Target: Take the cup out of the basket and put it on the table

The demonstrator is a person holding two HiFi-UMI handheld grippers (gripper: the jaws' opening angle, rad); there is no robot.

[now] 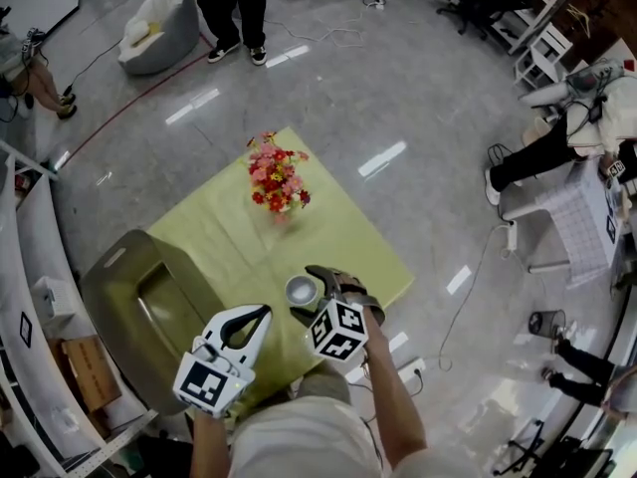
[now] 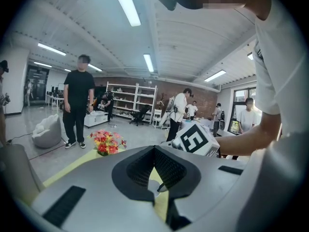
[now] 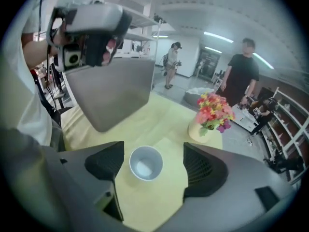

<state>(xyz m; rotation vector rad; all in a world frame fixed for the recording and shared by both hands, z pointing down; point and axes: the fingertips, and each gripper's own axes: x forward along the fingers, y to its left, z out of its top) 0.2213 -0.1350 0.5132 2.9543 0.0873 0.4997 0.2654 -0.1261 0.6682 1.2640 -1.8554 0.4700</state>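
Observation:
A small white cup (image 1: 302, 290) stands upright on the yellow-green table (image 1: 229, 232). In the right gripper view the cup (image 3: 146, 162) sits between the two dark pads, with a gap on each side. My right gripper (image 1: 317, 295) (image 3: 153, 161) is open around it and touches nothing. The grey basket (image 1: 129, 287) lies at the table's left end and shows behind the cup as a basket wall (image 3: 113, 95). My left gripper (image 1: 261, 317) (image 2: 155, 172) hovers near the front edge beside the basket, its tips together and empty.
A vase of red and pink flowers (image 1: 277, 179) (image 3: 212, 111) (image 2: 107, 142) stands at the table's far side. A person in black (image 1: 237, 13) stands beyond the table, and others are at the room's edges. Shelving (image 1: 40, 347) lines the left.

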